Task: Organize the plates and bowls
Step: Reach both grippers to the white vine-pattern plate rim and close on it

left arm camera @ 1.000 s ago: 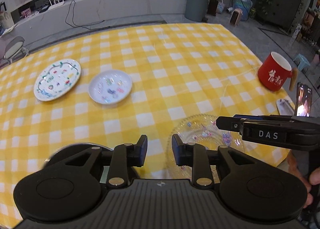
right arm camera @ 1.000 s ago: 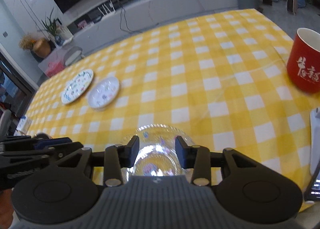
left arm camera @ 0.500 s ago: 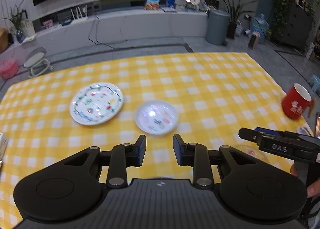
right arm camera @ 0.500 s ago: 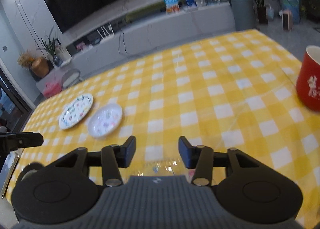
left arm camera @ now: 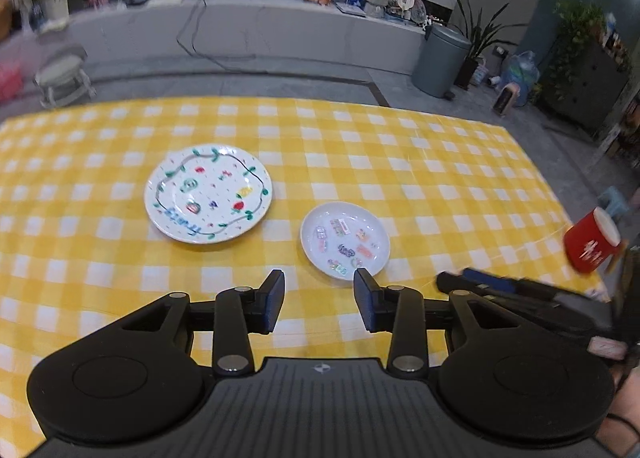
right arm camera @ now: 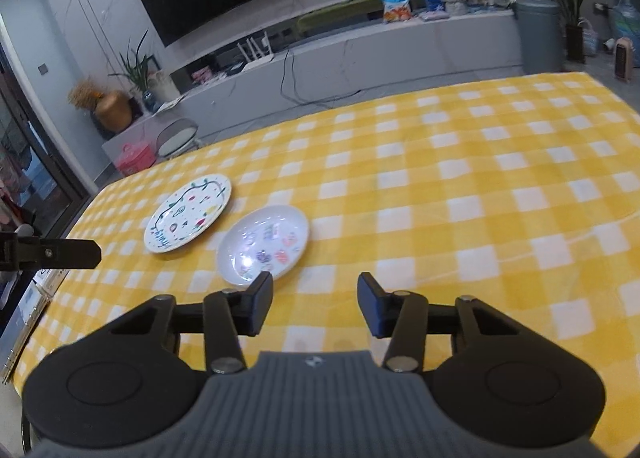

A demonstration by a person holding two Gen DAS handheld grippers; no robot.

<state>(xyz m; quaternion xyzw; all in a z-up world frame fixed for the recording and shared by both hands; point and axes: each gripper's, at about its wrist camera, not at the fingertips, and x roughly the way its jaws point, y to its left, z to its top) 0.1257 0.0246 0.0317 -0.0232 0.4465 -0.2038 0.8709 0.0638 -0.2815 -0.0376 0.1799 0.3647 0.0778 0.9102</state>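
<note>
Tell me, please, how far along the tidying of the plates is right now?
Nothing looks stacked yet: the large plate and small plate lie apart on the tablecloth. The left gripper is opening, the right gripper closing, both empty. Gathering remains.

Dim indoor light, fisheye-warped, motion-blurred edges.

Glossy glazed plates — matt checked cloth
</note>
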